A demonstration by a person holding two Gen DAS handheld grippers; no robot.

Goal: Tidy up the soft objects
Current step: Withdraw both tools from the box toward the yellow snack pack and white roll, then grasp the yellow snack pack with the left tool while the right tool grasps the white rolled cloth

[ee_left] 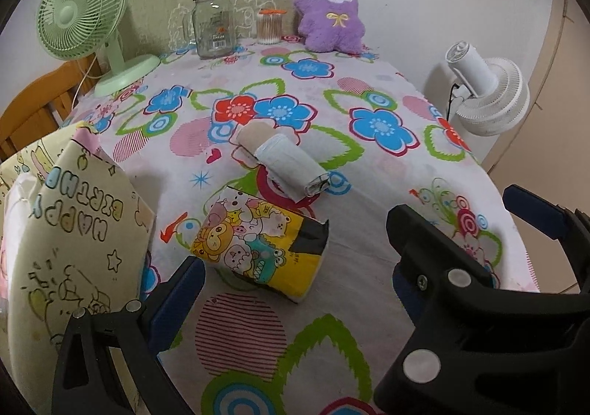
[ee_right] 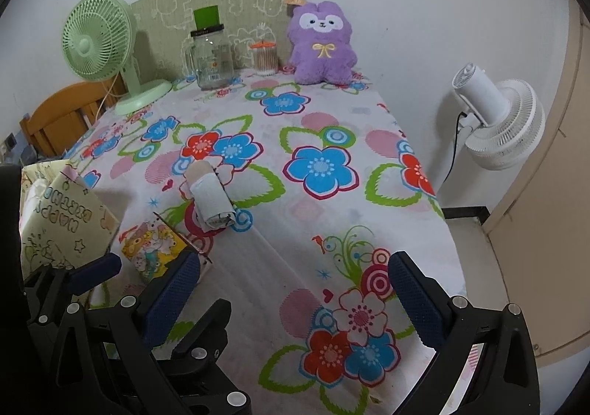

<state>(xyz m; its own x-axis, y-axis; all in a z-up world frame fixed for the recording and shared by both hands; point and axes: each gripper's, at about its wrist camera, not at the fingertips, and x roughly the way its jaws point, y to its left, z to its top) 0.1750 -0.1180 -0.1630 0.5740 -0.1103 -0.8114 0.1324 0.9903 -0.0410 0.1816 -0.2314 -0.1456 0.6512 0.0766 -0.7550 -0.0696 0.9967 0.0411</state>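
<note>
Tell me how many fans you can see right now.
2. A green desk fan stands on the table's far left corner, beside the glass jar. A white fan stands off the table's right edge, near the wall. None appears hidden.

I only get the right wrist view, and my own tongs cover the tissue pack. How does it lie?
Observer: The tissue pack lies on its side, cartoon print up, black-patched end to the right.
Operator: Are the left tongs on it?
Observer: The left tongs are open, with the pack partly between the fingers; I cannot tell whether they touch it.
Operator: Anything between the pack and the bag?
Observer: No. The bag stands just left of the pack, with only bare cloth between.
</note>
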